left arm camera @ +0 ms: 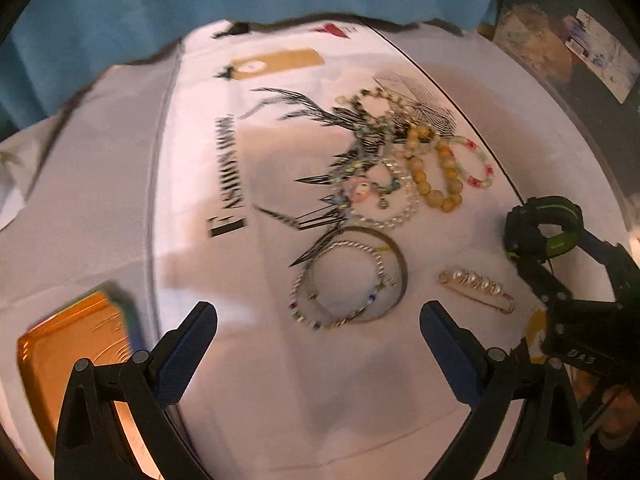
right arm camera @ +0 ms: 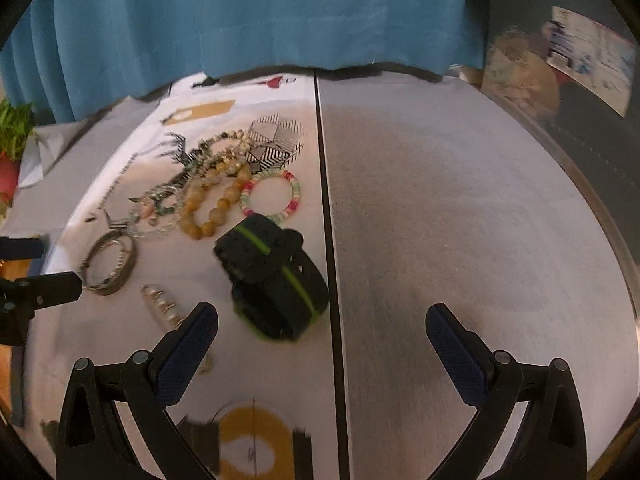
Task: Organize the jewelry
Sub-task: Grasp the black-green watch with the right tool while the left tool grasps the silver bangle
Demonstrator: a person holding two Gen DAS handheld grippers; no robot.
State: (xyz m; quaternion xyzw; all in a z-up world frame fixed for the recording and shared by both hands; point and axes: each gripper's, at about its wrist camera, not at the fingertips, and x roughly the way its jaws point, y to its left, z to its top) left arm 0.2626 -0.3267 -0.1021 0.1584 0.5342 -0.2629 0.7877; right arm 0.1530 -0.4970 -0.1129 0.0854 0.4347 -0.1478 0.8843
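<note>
Both the left tool [left arm camera: 318, 320] and right tool [right arm camera: 322, 322] hover spread apart and empty over the table [right arm camera: 460, 208], presumably ready to sort the clustered bracelets [left arm camera: 400, 168] into the gold tray [left arm camera: 68, 352].

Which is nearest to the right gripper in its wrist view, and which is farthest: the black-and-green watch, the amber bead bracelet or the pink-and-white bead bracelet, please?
From the right gripper:
1. Black-and-green watch, just ahead, left of centre.
2. Amber bead bracelet and pink-and-white bead bracelet, both beyond the watch; too close to call.
</note>
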